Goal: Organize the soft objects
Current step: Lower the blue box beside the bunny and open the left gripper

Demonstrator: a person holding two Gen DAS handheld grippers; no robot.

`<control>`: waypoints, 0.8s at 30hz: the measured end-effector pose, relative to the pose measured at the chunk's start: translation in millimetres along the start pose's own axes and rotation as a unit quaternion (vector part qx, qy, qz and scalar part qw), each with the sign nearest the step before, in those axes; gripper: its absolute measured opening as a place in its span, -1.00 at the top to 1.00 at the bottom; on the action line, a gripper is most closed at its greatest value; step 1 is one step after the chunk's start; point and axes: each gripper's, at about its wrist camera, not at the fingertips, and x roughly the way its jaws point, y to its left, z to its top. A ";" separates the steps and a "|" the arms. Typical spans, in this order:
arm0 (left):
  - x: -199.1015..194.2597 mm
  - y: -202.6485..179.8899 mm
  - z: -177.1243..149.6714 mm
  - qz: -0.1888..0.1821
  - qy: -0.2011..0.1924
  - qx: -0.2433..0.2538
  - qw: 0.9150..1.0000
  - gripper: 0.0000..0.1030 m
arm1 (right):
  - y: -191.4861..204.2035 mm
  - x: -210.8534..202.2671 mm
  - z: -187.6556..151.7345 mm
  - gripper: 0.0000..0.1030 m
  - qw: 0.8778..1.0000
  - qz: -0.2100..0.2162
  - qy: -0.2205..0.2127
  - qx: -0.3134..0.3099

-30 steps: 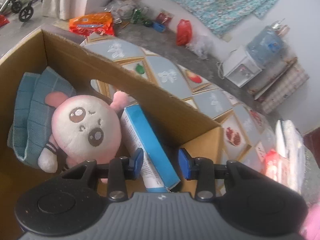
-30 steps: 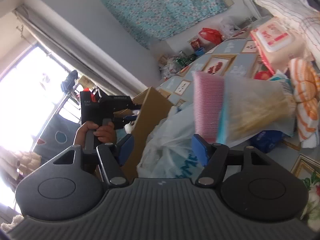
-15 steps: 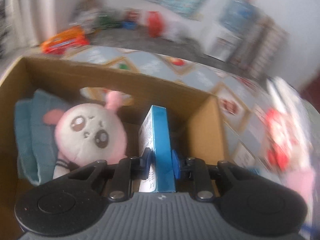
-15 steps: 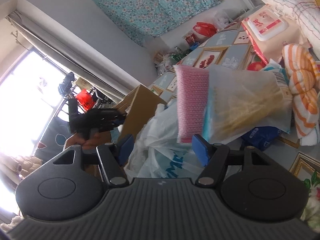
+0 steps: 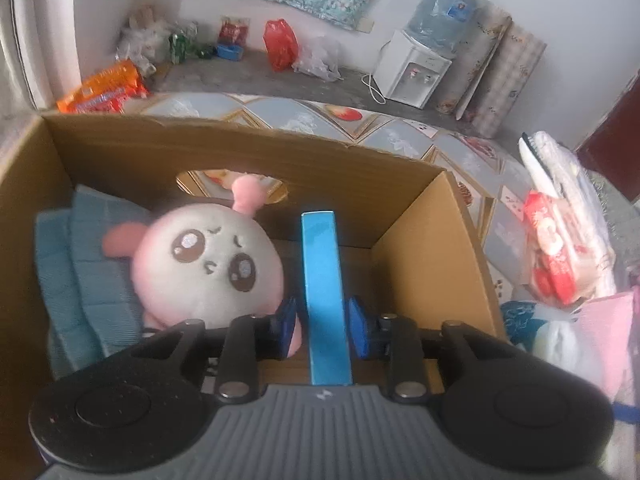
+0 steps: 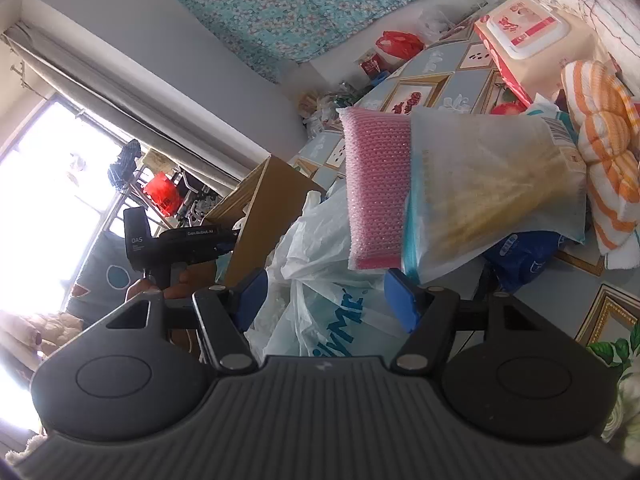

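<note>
My left gripper (image 5: 323, 330) is shut on a blue carton (image 5: 322, 280), held upright inside the cardboard box (image 5: 420, 248). A pink and white plush toy (image 5: 208, 264) lies in the box to the left, on a teal knitted cloth (image 5: 80, 280). My right gripper (image 6: 326, 300) is open and empty, above a white plastic bag (image 6: 320, 280). Just beyond it lie a pink bubble-wrap pack (image 6: 376, 188) and a clear bag of straw-coloured stuff (image 6: 492, 184). The box also shows in the right wrist view (image 6: 268, 200), with the left gripper's body (image 6: 176, 240) beside it.
An orange-striped soft toy (image 6: 604, 152), a wet-wipes pack (image 6: 524, 24) and a blue packet (image 6: 520, 256) lie on the patterned tablecloth (image 6: 448, 84). A red wipes pack (image 5: 548, 248) and folded white cloth (image 5: 568, 184) sit right of the box. A water dispenser (image 5: 420, 64) stands by the far wall.
My left gripper closed on the blue carton, which was leaning in the box, and stood it upright. My right gripper drifted slightly and stayed open.
</note>
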 end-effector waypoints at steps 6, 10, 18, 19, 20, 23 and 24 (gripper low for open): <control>-3.6 -6.5 -8.7 0.082 0.003 0.028 0.996 0.44 | 1.7 3.8 -2.1 -0.27 1.000 0.001 0.008 0.001; 0.3 -11.3 -13.5 0.100 0.016 0.038 0.994 0.72 | 1.4 7.5 -1.7 -0.27 1.000 0.003 0.015 0.002; 11.7 -7.6 -15.4 0.105 0.021 0.014 0.994 0.86 | -6.3 9.4 -1.2 -0.27 1.000 0.003 0.021 0.016; 11.7 -6.9 -16.4 0.100 0.023 0.012 0.995 0.83 | -7.9 9.4 -1.5 -0.27 1.000 0.002 0.021 0.018; 12.1 -6.7 -17.2 0.092 0.026 0.008 0.995 0.79 | -8.0 9.2 -2.2 -0.27 1.000 0.001 0.021 0.018; 7.7 -5.7 -20.8 0.067 0.025 -0.007 0.997 0.50 | -9.8 7.8 -1.8 -0.28 1.000 0.001 0.018 0.019; 4.4 -6.4 -21.6 0.065 0.022 -0.008 0.998 0.48 | -9.8 7.0 -1.8 -0.28 1.000 0.003 0.017 0.019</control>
